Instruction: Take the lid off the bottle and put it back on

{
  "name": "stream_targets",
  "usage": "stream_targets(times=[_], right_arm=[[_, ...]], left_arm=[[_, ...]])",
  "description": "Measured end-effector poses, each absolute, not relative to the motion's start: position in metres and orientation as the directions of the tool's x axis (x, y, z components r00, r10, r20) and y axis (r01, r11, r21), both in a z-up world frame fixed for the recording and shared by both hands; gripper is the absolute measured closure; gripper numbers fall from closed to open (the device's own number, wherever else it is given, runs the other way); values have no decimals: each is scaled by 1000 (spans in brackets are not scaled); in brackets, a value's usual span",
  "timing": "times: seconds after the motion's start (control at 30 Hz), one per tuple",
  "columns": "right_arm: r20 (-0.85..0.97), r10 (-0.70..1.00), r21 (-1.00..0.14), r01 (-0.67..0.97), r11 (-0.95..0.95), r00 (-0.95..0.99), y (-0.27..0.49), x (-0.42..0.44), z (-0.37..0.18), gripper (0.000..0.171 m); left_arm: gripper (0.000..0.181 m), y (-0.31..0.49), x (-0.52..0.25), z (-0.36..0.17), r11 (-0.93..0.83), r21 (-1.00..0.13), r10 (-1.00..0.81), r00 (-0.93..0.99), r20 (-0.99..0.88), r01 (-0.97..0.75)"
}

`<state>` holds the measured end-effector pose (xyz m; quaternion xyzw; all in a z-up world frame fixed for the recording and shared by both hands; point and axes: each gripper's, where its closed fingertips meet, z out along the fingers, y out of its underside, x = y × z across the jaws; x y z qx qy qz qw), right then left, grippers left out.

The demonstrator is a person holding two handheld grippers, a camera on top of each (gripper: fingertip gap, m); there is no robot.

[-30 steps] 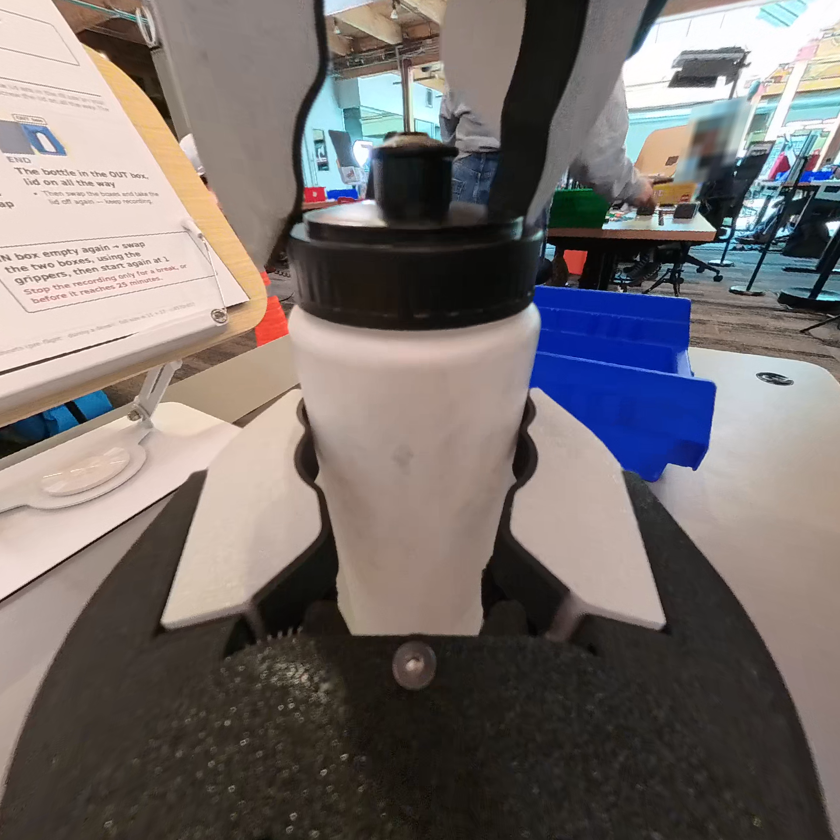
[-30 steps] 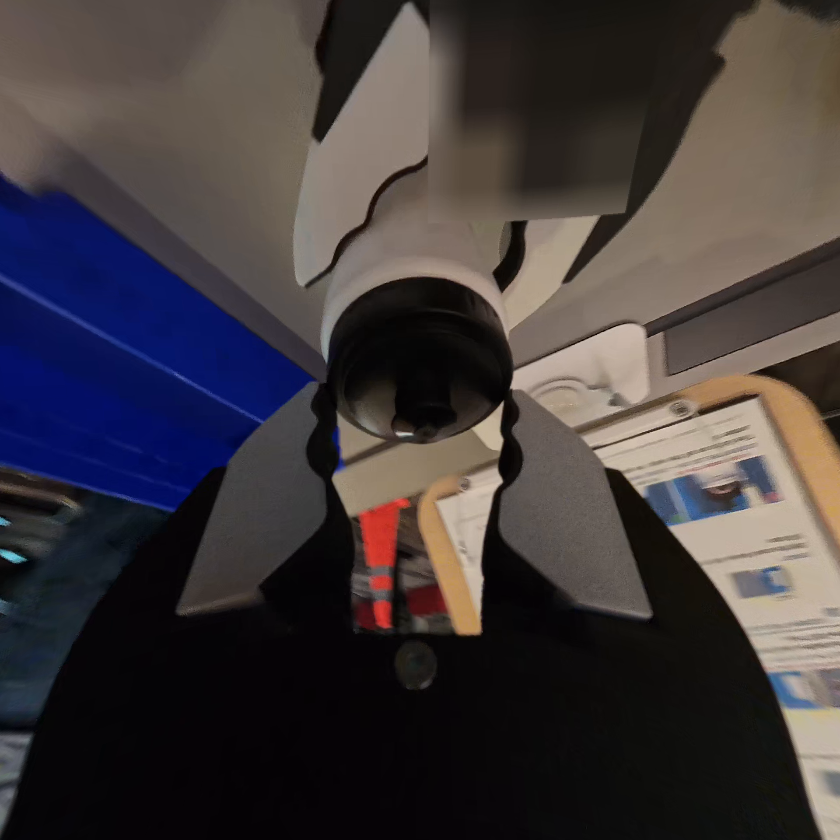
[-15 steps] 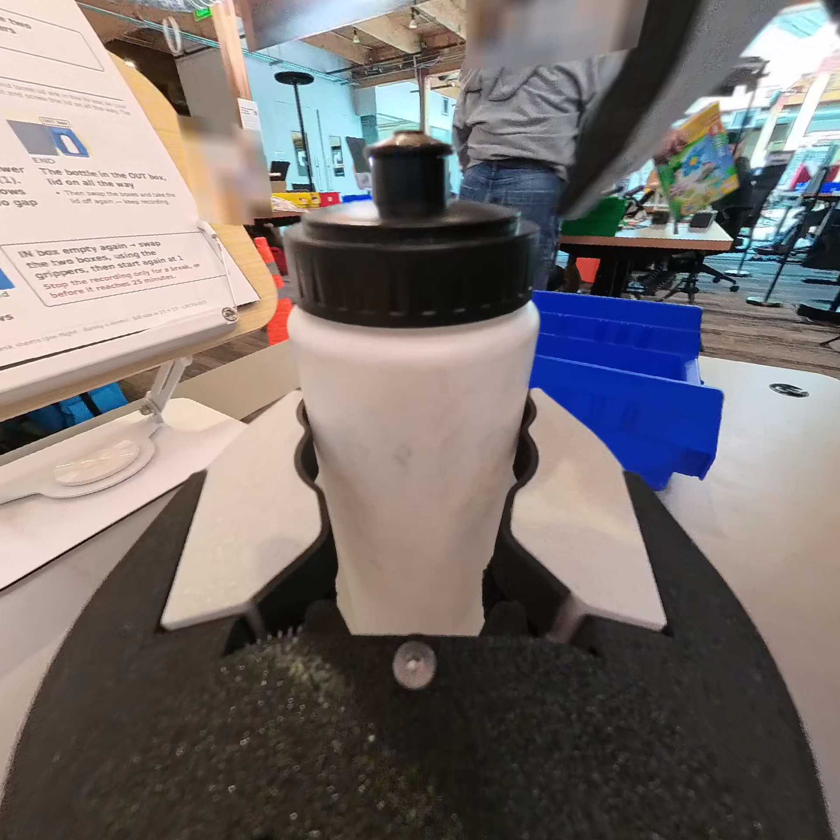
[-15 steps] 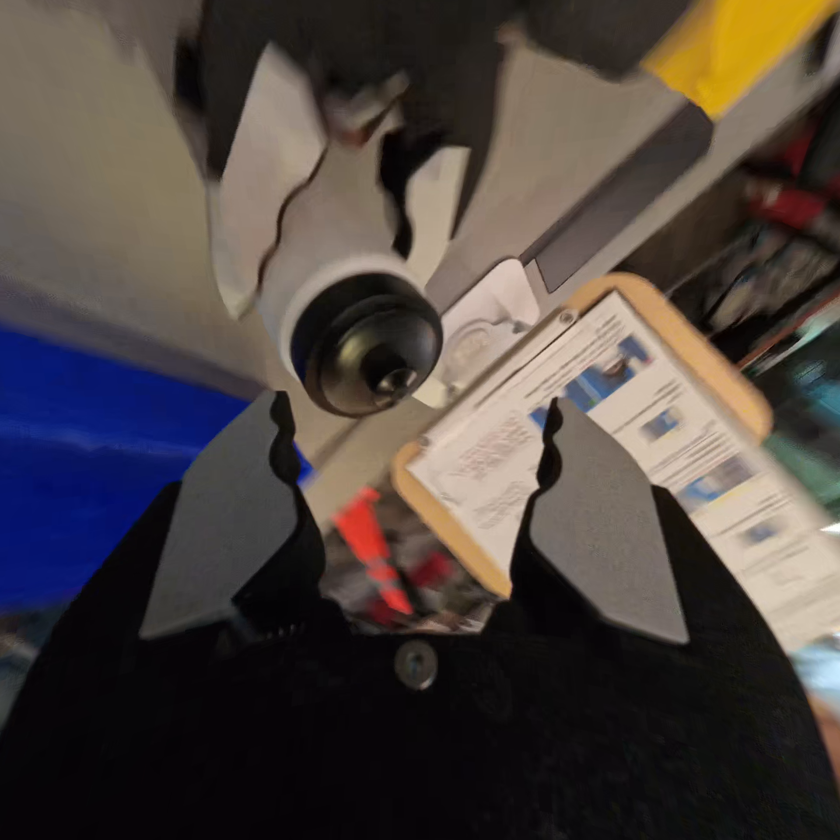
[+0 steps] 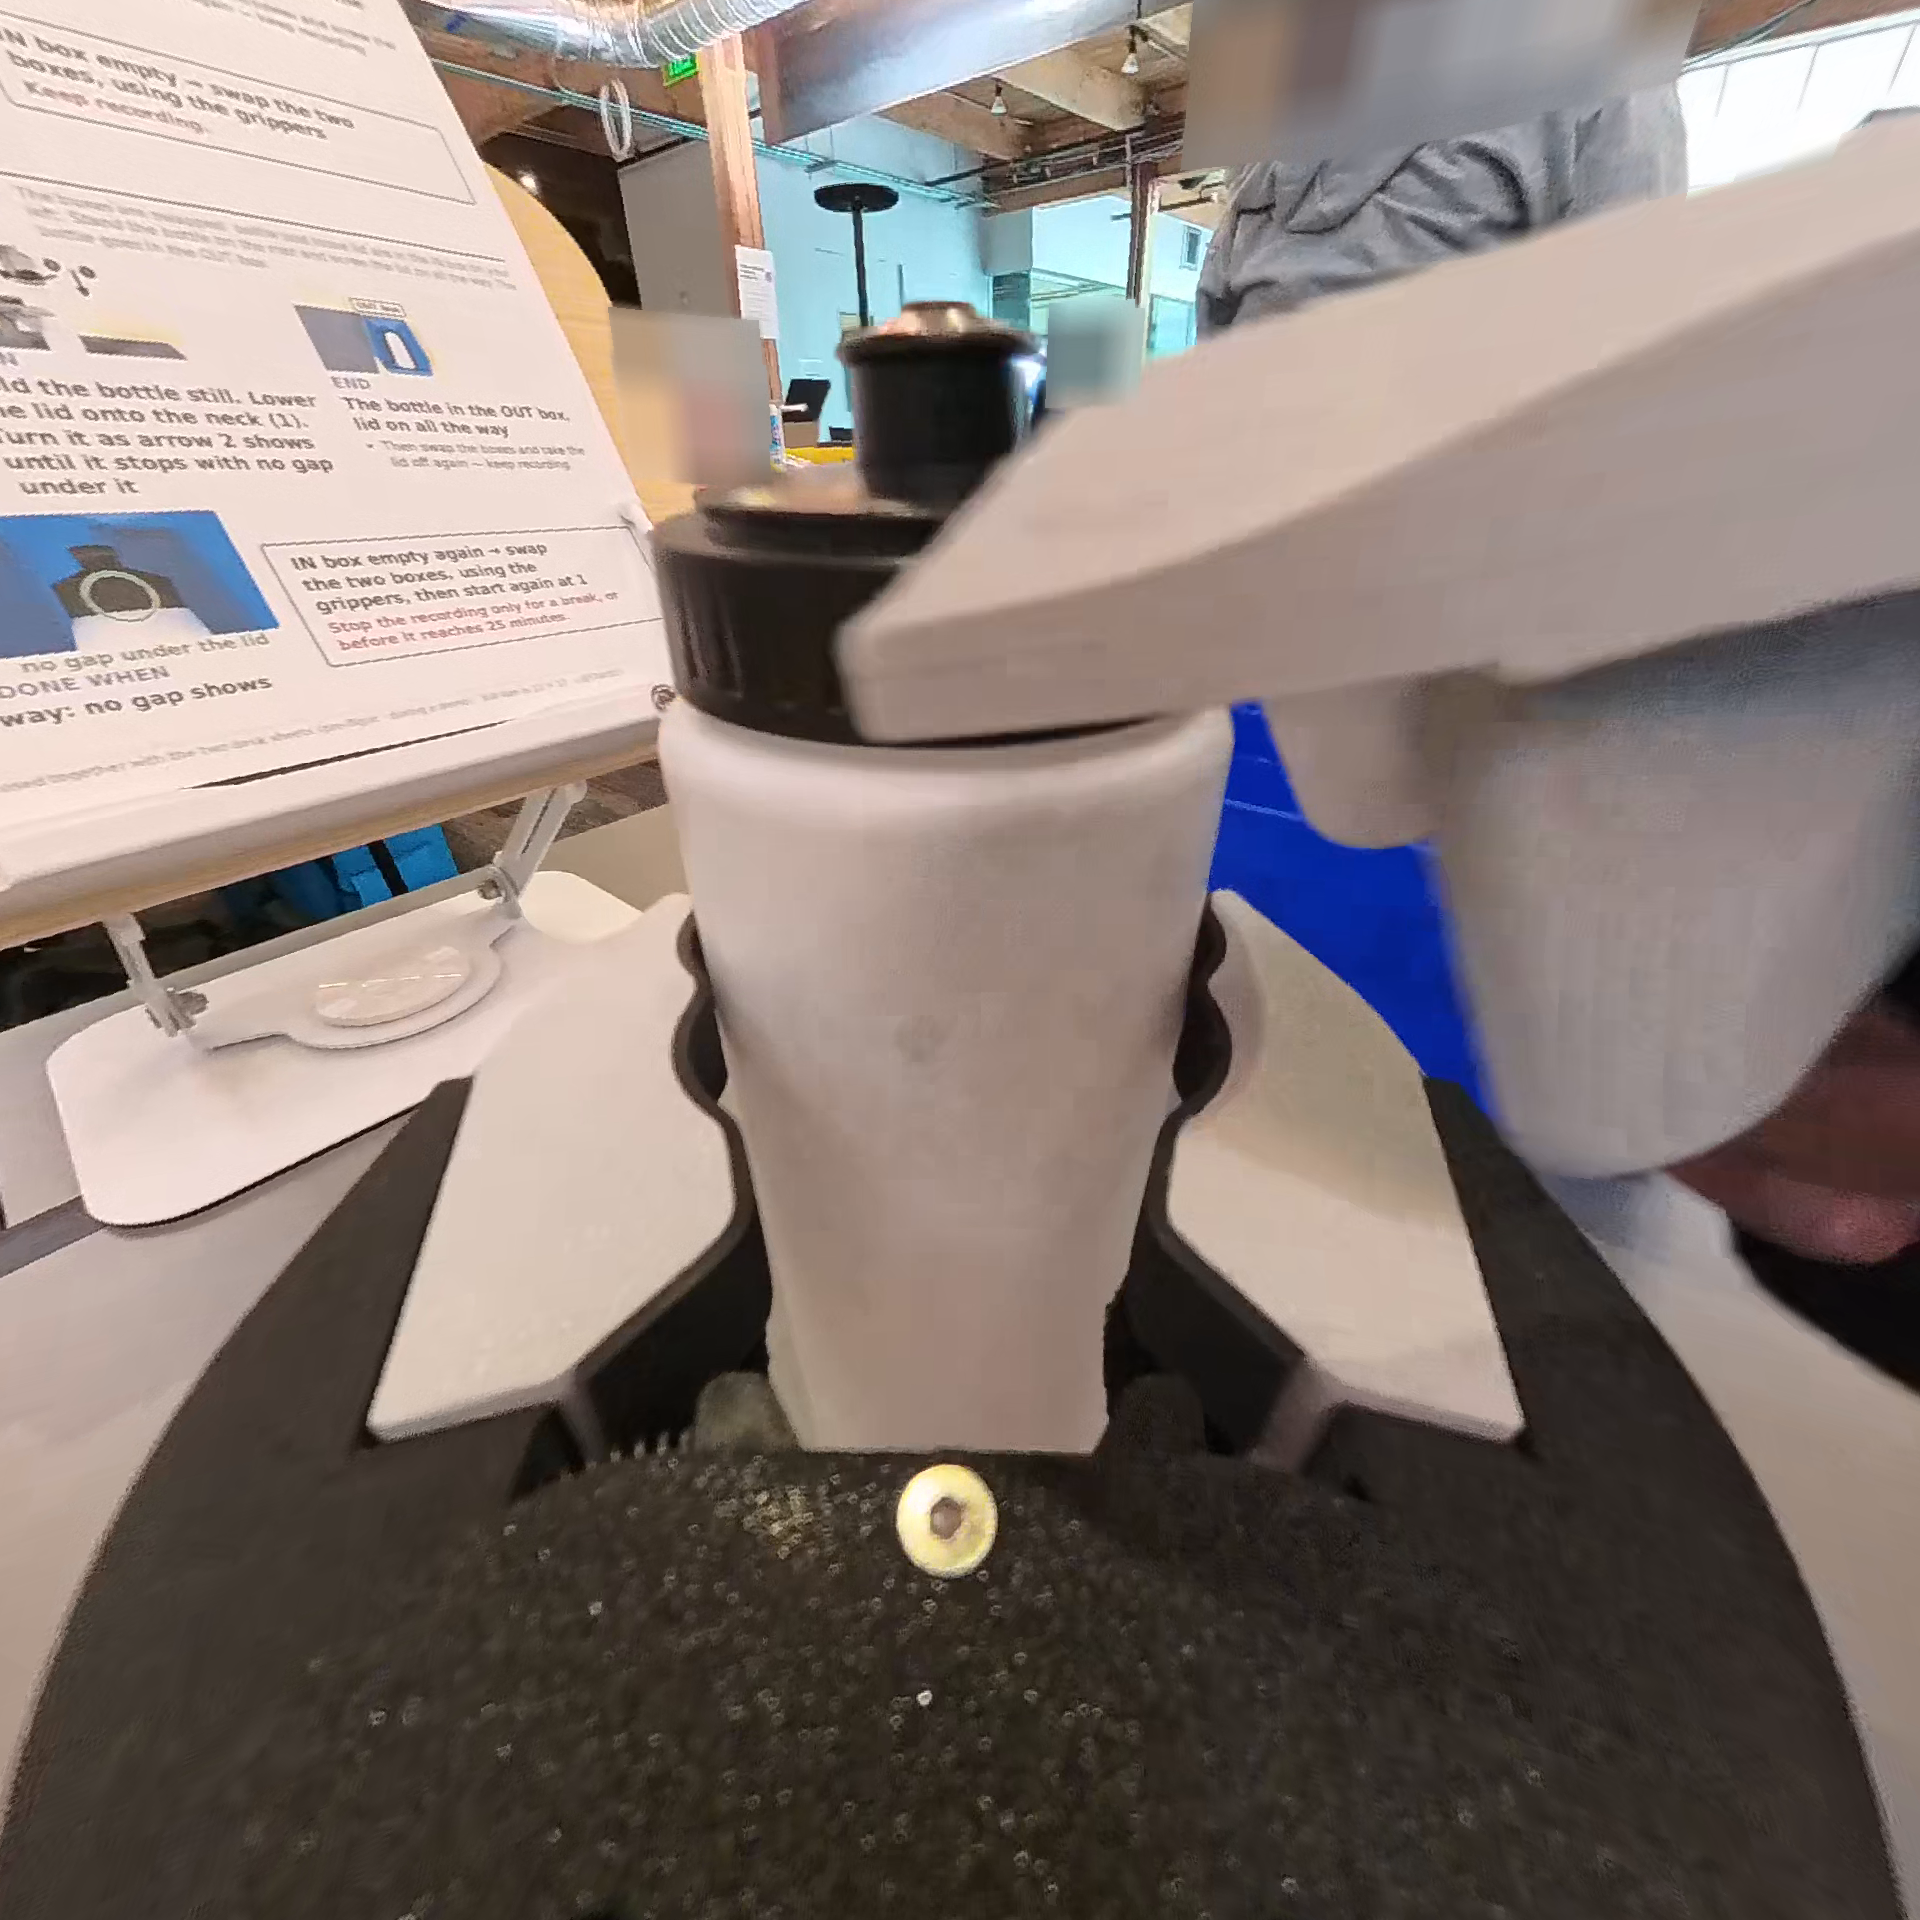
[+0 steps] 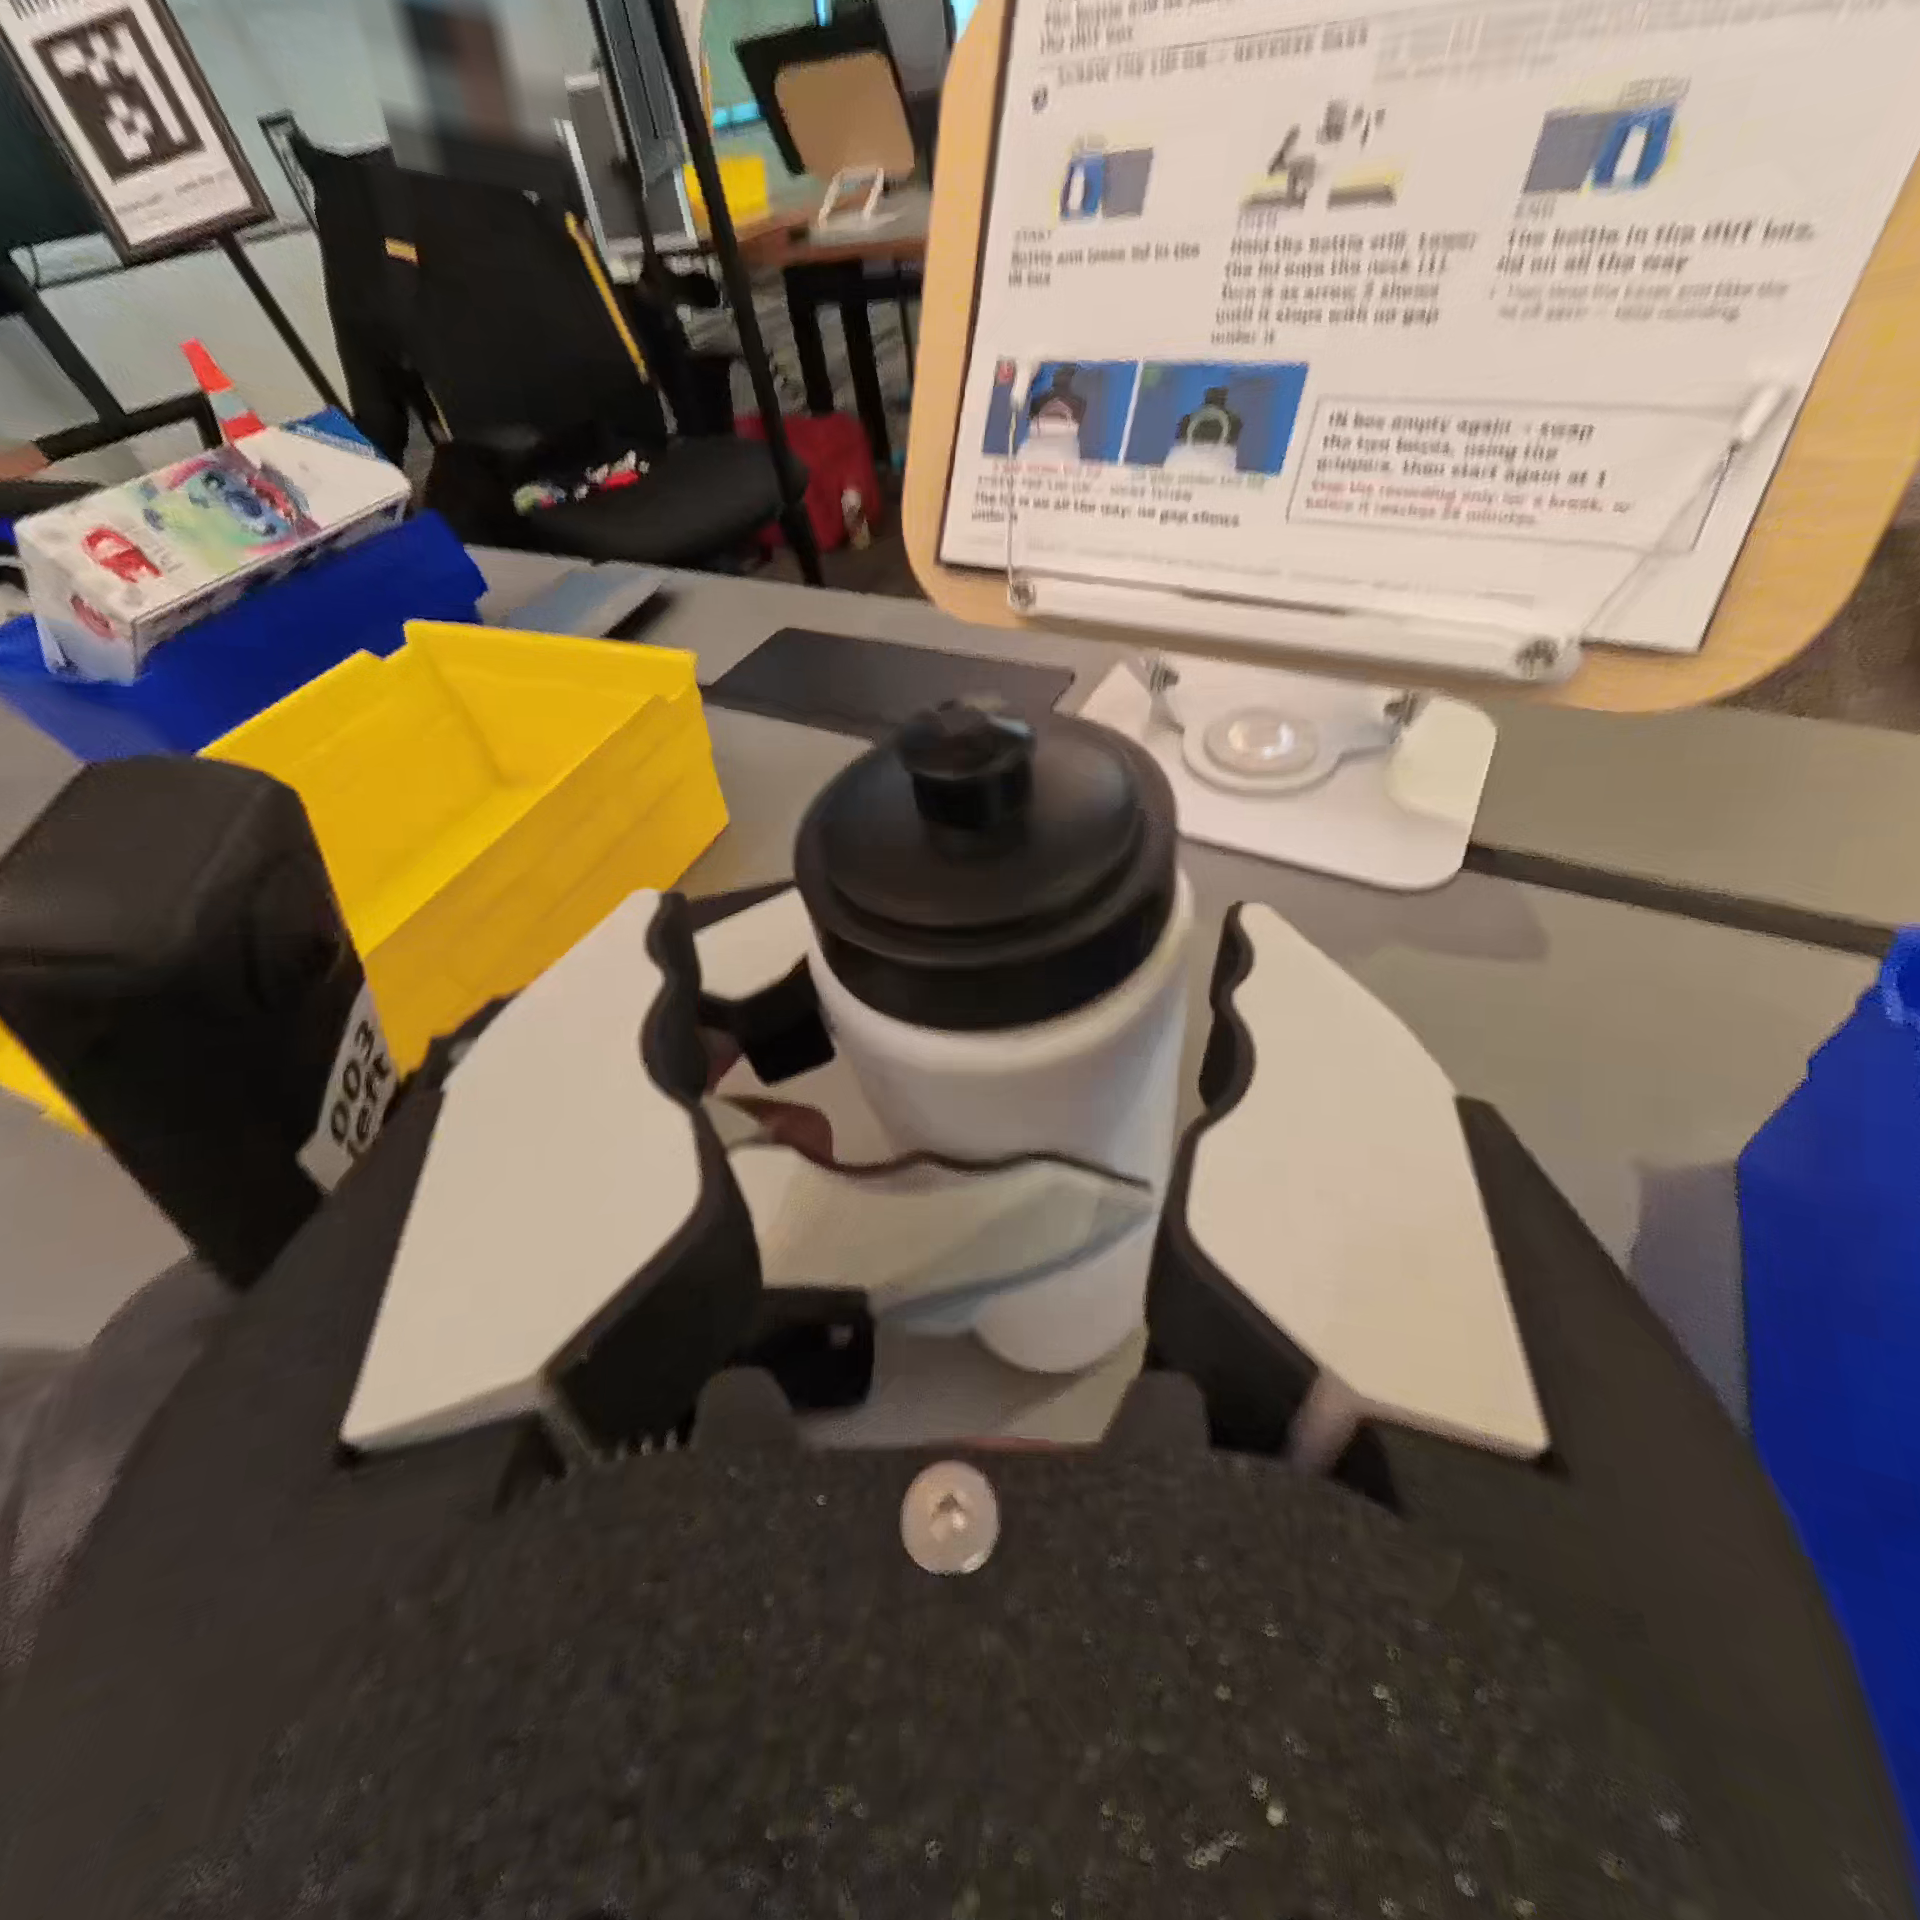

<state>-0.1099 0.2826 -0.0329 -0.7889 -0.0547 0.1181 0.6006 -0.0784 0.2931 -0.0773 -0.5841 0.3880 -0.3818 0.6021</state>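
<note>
A white bottle (image 5: 935, 1039) with a black screw lid (image 5: 758, 623) stands upright in my left gripper (image 5: 951, 935), which is shut on its body. My right gripper's pale finger (image 5: 1351, 540) comes in from the right at lid height and covers the lid's right side. In the right wrist view the lid (image 6: 966, 842) sits on the bottle (image 6: 1018, 1060), between the fingertips of my right gripper (image 6: 954, 925). The right jaws are open, with a gap on each side. The left gripper's fingers (image 6: 831, 1226) clasp the bottle lower down.
A yellow bin (image 6: 499, 790) stands left of the bottle and a blue bin (image 6: 1829, 1247) right of it. An instruction sheet on a wooden stand (image 6: 1403, 312) is behind. A gloved hand (image 5: 1662, 883) is close on the right. The grey table (image 6: 1558, 1018) lies under all of it.
My right gripper has swung from pointing down over the lid to level beside the bottle, its open jaws now around the lid. My left gripper still holds the bottle.
</note>
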Motion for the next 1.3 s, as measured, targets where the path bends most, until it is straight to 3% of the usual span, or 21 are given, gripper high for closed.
stream_targets(times=[0.13, 0.33, 0.5, 0.63, 0.8, 1.0, 1.13, 1.2, 1.3], right_arm=[[-2, 160, -969, 38, -244, 987, 297, -106, -30, 100], [-16, 494, -952, 138, -273, 869, 300, -108, -32, 100], [2, 808, -892, 367, -265, 589, 294, -110, -34, 100], [-2, 954, -833, 527, -168, 300, 289, -109, -36, 100], [-43, 999, -798, 603, -16, -32, 285, -109, -36, 99], [-103, 939, -761, 634, 138, -327, 280, -105, -35, 100], [-94, 934, -745, 647, 162, -343, 279, -105, -35, 100], [-82, 962, -765, 636, 107, -260, 277, -107, -28, 97], [-29, 998, -809, 587, 9, -56, 268, -108, -13, 78]], left_arm=[[96, 295, -80, -77, 15, -1000, -917, 399, -9, 10], [96, 296, -80, -78, 9, -1000, -940, 342, -2, 18], [96, 293, -80, -77, 10, -1000, -958, 287, -2, 28], [96, 290, -79, -77, 5, -999, -973, 231, 4, 38], [96, 287, -80, -77, 3, -999, -986, 167, 4, 43], [96, 281, -80, -77, 4, -999, -995, 104, 2, 54], [96, 281, -80, -77, 2, -998, -994, 108, 4, 57], [96, 281, -80, -77, -3, -998, -994, 113, 9, 55], [96, 282, -80, -78, -8, -998, -992, 128, 15, 56]])
